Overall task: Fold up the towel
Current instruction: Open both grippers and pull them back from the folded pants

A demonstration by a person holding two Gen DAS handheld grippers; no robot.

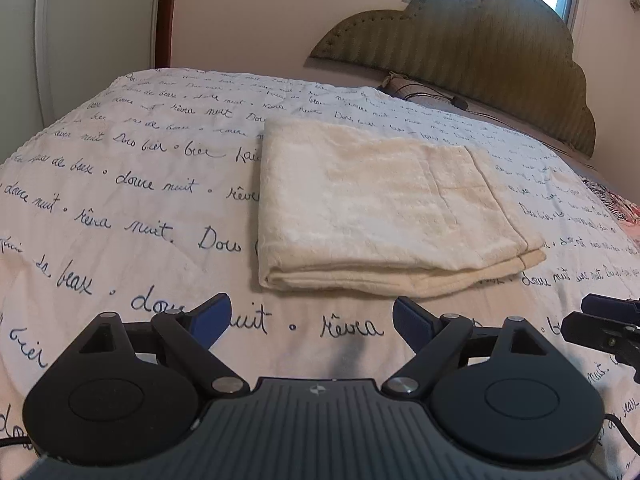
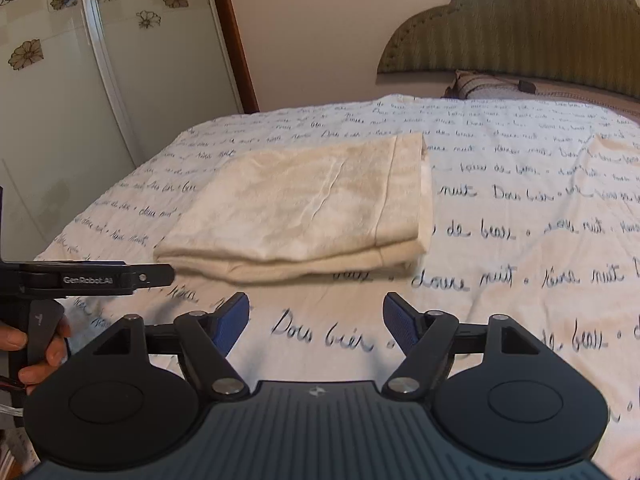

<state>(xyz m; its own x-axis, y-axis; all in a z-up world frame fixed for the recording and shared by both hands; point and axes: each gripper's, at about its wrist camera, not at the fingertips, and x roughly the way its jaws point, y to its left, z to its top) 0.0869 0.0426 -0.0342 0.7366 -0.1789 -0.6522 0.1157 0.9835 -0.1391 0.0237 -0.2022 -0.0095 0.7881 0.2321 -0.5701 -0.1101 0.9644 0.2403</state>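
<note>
A cream towel (image 1: 380, 204) lies folded into a thick rectangle on the white bedspread, its layered edges facing me; in the right wrist view the same towel (image 2: 308, 204) sits left of centre. My left gripper (image 1: 310, 318) stands open a short way in front of the towel, with nothing between its blue pads. My right gripper (image 2: 316, 320) is also open and empty, just short of the towel's near edge. The left gripper's dark body (image 2: 92, 278), held by a hand (image 2: 36, 344), shows at the left of the right wrist view.
The bedspread (image 1: 120, 208) with handwritten blue script covers the bed. A green padded headboard (image 1: 480, 52) and a pillow (image 2: 488, 86) stand at the far end. A flowered glass door (image 2: 80, 80) and a wooden frame are to the left.
</note>
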